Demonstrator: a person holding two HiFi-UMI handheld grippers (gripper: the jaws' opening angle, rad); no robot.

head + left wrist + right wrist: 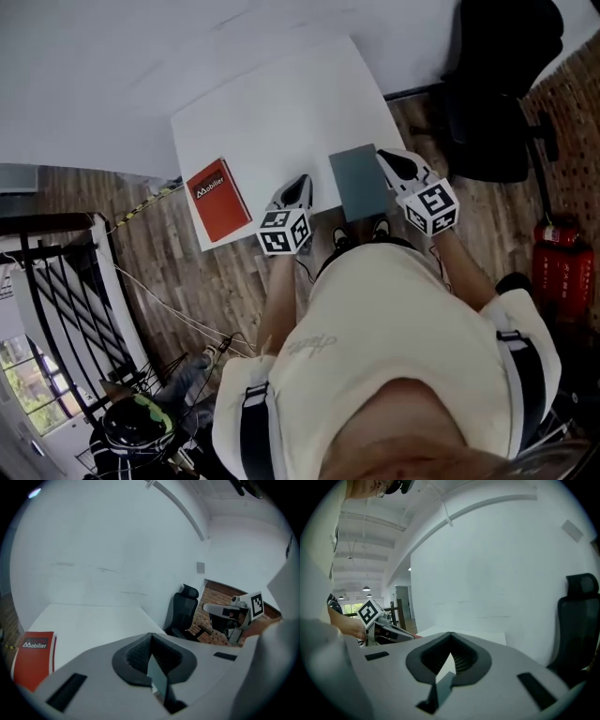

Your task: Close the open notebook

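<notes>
The thin grey-blue notebook with a plain cover [360, 181] lies flat on the white tabletop [272, 112], close to the edge nearest the person and toward the right side. It looks closed already, with only the cover showing. Its long side runs from the near edge away toward the far edge, tipped a little.

The notebook sits between the two grippers. The right gripper [386, 157] is just beside the notebook's right side, up by its far right corner. From the head view it is hard to say if it touches the cover or only hangs over it. The left gripper [302, 180] is off to the notebook's left, with bare table between them, so the right one is nearer.

Both grippers have their jaws together, and nothing is held in either one.

A flat red booklet with white print [217, 199] lies by the table's left near corner, well apart from the notebook.
</notes>
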